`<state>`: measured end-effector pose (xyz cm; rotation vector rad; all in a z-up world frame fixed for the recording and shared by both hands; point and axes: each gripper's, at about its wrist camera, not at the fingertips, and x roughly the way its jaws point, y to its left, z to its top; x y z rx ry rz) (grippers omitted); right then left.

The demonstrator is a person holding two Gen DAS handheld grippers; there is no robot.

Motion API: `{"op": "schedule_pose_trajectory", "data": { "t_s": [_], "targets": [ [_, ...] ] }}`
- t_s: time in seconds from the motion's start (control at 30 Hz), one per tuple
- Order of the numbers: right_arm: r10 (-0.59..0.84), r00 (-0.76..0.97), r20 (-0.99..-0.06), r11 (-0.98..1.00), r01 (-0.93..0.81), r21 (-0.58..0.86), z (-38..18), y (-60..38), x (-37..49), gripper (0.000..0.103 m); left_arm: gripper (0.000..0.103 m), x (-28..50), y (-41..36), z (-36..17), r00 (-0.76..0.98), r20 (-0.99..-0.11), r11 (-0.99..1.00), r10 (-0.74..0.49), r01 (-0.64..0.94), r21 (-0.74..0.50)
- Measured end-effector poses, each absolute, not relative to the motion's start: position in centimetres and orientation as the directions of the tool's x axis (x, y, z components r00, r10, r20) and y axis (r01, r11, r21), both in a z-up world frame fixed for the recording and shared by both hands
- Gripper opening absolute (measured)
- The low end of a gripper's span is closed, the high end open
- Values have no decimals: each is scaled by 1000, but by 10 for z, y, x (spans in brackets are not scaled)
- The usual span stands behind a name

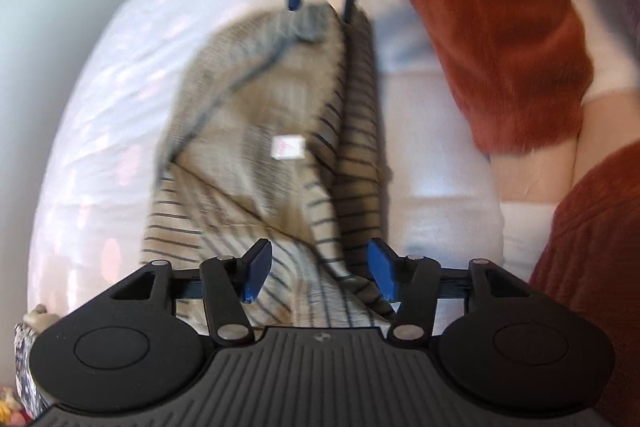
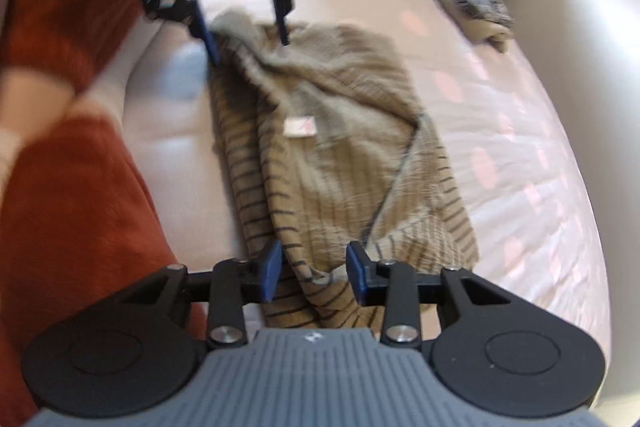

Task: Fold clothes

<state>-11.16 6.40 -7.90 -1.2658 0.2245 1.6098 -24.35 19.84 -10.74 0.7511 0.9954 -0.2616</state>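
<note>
My left hand-held gripper [image 1: 318,273] has a black ribbed housing, two round black discs, black linkage arms with silver screws, and blue pads [image 1: 383,270]. My right hand-held gripper [image 2: 314,273] looks the same, its housing perhaps greyer through the blur. I wear a fuzzy rust-orange sleeve [image 1: 496,39] over white.

Striped garment [image 1: 272,155] under open hand-held gripper [image 1: 318,273]

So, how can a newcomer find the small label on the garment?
Look at the pale bedsheet, then the tan striped garment lying on it. Near the garment's middle sits a small white label, the only white patch on the tan cloth.
</note>
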Motion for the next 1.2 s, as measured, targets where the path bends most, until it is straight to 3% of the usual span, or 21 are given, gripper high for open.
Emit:
{"op": "schedule_pose_trajectory", "data": {
  "t_s": [0.13,0.23,0.37,0.5,0.6,0.63,0.7,0.87,1.0,1.2],
  "targets": [
    [602,143,-785,-170,-938,-301,-64,71,-90,39,51,-243,205,-80,614,-784,838,95,376,396],
    [595,196,-780,19,-973,-230,-63,83,-75,39,51,-231,217,-69,641,-752,914,154,197,355],
    [575,239,-783,107,-970,-217,-73,104,-70,39,51,-212,241,-67,606,-772,973,192,-13,232],
    [536,239,-810,146,-971,-190,-88,126,-67,47,49,-200,265,-81,575,-802,985,162,-147,94],
    [507,244,-827,202,-966,-160,-103,136,-59,41,49,-197,272,-93,553,-811,973,191,-215,83],
    [502,237,-832,218,-965,-144,-108,136,-55,29,44,-196,273,-96,546,-814,969,200,-231,83],
    [513,209,-833,231,-968,-101,-110,132,-51,17,33,-194,275,-104,532,-827,972,183,-227,70],
    [639,85,-764,158,-987,23,-89,110,-56,10,15,-192,276,-117,502,-849,973,162,-225,53],
    [612,2,-791,74,-996,54,-95,109,-68,7,3,-194,280,-116,501,-851,970,159,-241,39],
    [494,-11,-870,42,-998,37,-113,119,-72,7,1,-203,257,-98,581,-806,992,113,-111,59]
  ]
}}
